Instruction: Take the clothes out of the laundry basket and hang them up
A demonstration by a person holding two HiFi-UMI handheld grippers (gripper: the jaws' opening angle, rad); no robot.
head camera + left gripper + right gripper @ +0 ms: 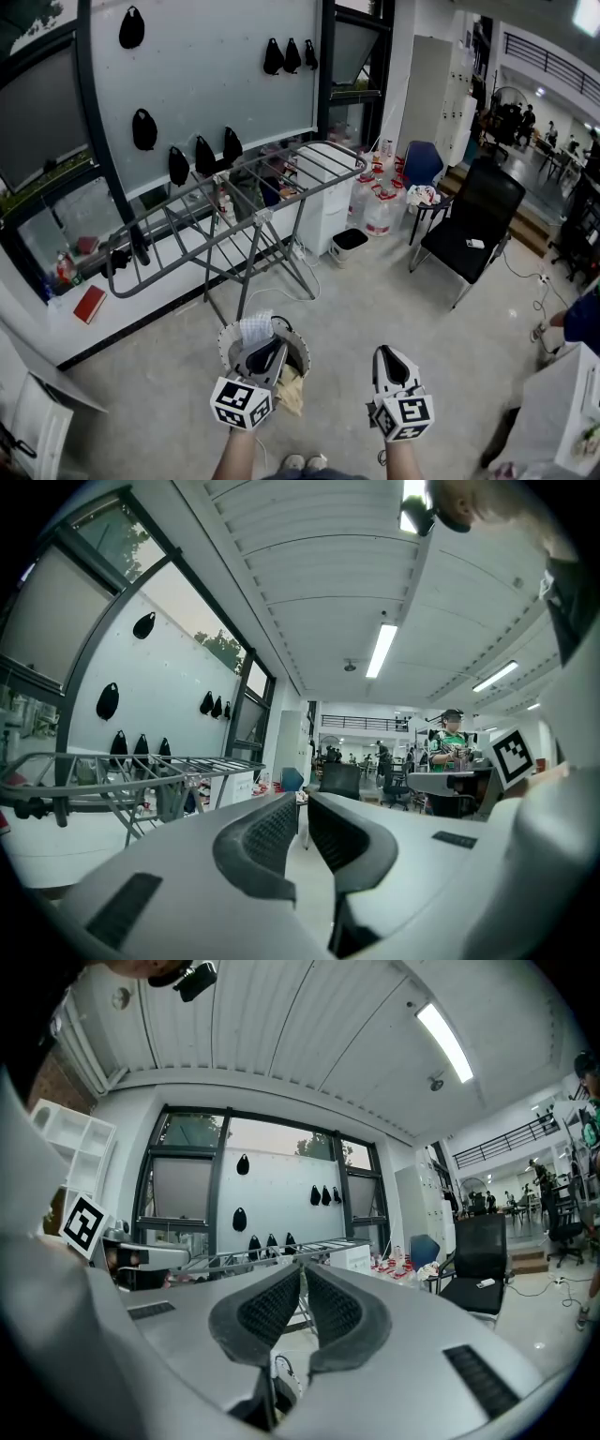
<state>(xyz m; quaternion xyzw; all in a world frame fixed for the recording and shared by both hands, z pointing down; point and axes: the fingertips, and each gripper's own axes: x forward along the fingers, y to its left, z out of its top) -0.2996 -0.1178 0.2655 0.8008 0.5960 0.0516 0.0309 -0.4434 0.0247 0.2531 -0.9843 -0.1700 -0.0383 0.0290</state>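
Opening slightly, the left gripper's (270,347) jaws are parted by a narrow slit with nothing between them, held over the basket (226,339), where clothes (291,392) are kept. The right gripper's (390,356) jaws are pressed together, empty, near the basket.

Left gripper (265,352) held low, fingers (272,841) opening slightly, nothing between; right gripper (392,361) alongside, fingers together, empty.

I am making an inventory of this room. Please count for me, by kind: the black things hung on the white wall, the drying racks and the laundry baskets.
Black things on the white wall: 8
Drying rack: 1
Laundry basket: 1
Total: 10
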